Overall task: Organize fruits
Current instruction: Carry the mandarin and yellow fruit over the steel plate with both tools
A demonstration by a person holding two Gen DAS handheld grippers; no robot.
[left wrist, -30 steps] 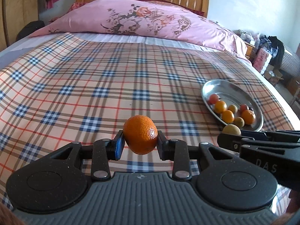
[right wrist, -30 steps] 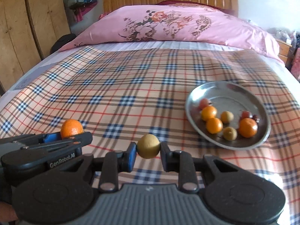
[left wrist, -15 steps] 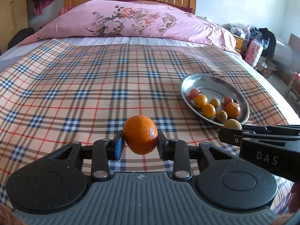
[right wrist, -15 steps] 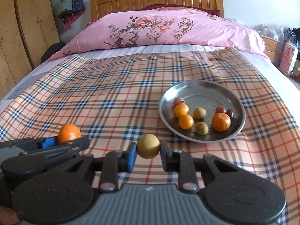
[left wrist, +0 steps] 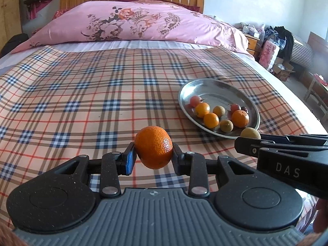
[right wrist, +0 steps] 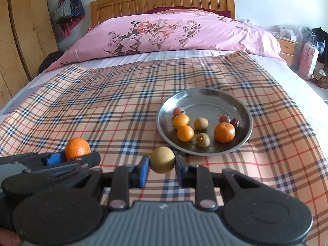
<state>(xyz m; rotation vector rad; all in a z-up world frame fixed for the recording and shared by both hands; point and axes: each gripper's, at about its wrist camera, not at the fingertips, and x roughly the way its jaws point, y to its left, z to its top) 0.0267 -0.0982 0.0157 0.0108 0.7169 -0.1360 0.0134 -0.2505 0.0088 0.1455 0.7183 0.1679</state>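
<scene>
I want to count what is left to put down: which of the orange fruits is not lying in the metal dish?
The orange clamped in the left gripper, held above the plaid cloth. The other three orange fruits lie in the dish.

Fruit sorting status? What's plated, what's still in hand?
Done: eight small fruits lie in the metal plate. In hand: left gripper is shut on an orange, right gripper on a tan round fruit. Left: setting both down. No other loose fruit visible.

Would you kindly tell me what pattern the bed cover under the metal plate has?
Tan plaid bed cover with navy and red lines, clearest from the right wrist.
</scene>
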